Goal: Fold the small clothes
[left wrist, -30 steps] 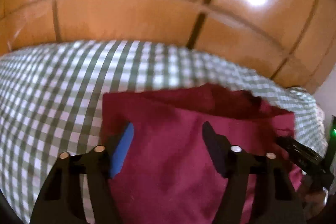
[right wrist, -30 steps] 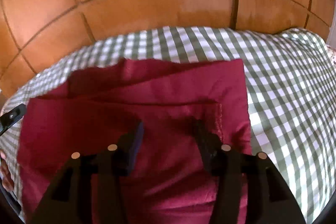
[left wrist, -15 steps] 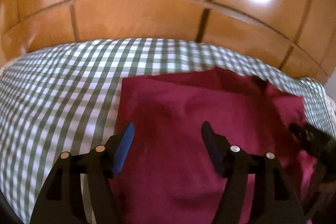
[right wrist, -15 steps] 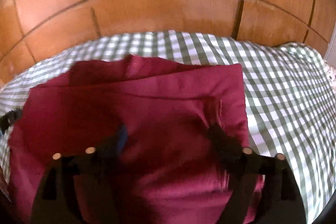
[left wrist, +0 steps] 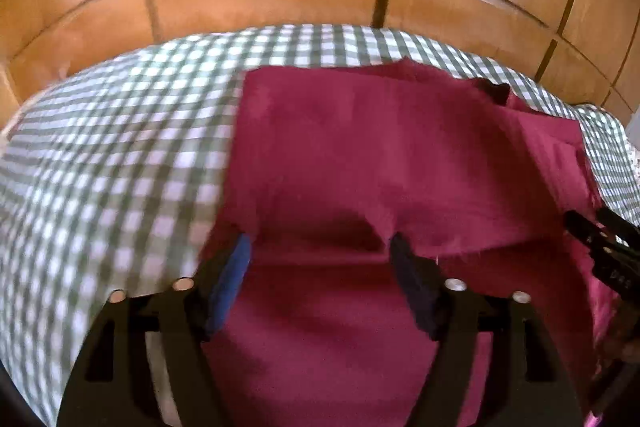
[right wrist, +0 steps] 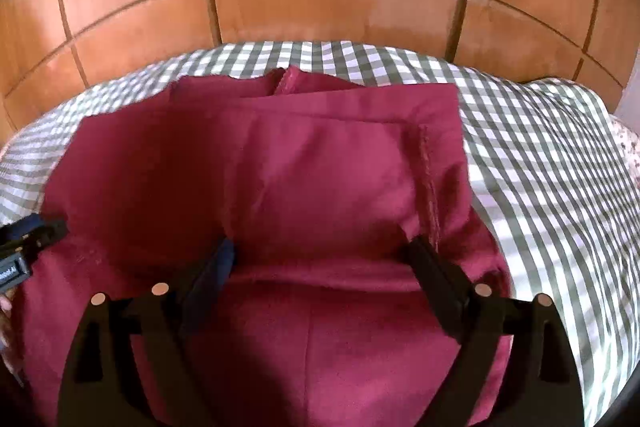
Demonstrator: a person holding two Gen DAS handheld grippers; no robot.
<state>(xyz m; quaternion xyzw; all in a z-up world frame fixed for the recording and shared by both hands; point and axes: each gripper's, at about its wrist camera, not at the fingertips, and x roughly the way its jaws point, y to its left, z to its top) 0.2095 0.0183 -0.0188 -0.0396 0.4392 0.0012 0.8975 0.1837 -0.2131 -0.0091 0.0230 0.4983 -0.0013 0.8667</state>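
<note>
Two tongs, left (left wrist: pixel 320 247) and right (right wrist: pixel 324 251), spread wide (just opening), over maroon garment (right wrist: pixel 320 163)

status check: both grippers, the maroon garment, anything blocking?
Left gripper and right gripper open, jaws just widened over the folded edge. Maroon garment on checked cloth. Nothing blocking.

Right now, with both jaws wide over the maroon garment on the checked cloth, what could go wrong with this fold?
1. The folded-over flap lies loose with a puffed, shadowed near edge; it may spring back.
2. Layers at the far edge are uneven, so the next fold could come out crooked.
3. The left gripper and right gripper, whose jaws have just been opening, hang close over the cloth with nothing pinched; a fingertip might snag the frayed edge.
</note>
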